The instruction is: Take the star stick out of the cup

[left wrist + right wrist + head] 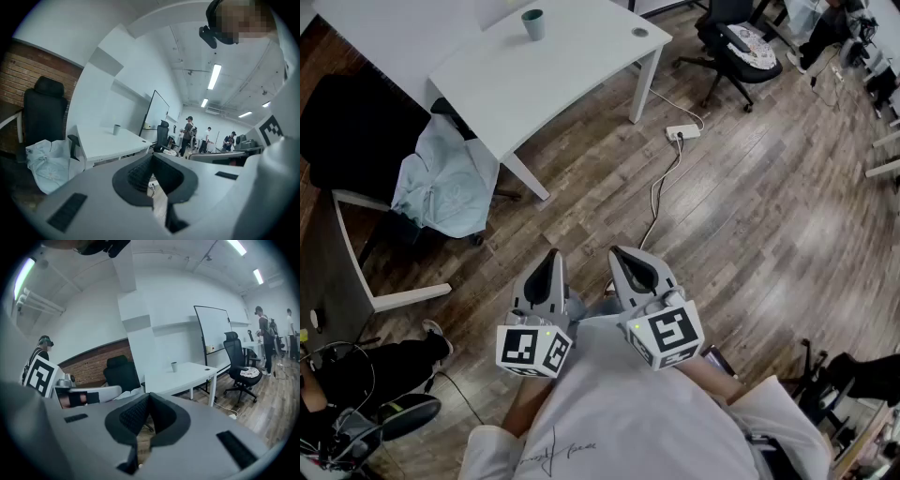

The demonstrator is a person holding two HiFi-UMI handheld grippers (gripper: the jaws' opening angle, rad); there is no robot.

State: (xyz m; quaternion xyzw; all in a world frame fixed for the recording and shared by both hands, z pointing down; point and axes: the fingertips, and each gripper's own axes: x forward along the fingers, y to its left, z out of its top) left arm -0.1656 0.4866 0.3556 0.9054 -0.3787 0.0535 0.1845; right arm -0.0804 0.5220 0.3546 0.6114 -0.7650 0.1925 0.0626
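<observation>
A teal cup (533,23) stands on the white table (553,84) far ahead of me; it also shows small in the left gripper view (116,129) and the right gripper view (174,366). No star stick can be made out at this distance. My left gripper (551,255) and right gripper (619,253) are held side by side close to my chest, over the wooden floor, well short of the table. Both have their jaws together with nothing between them, as seen on the left gripper (151,161) and the right gripper (147,401).
A black chair draped with a pale blue cloth (441,183) stands left of the table. An office chair (736,42) is at the far right, and a power strip (682,132) with its cable lies on the floor. Several people (188,133) stand in the background.
</observation>
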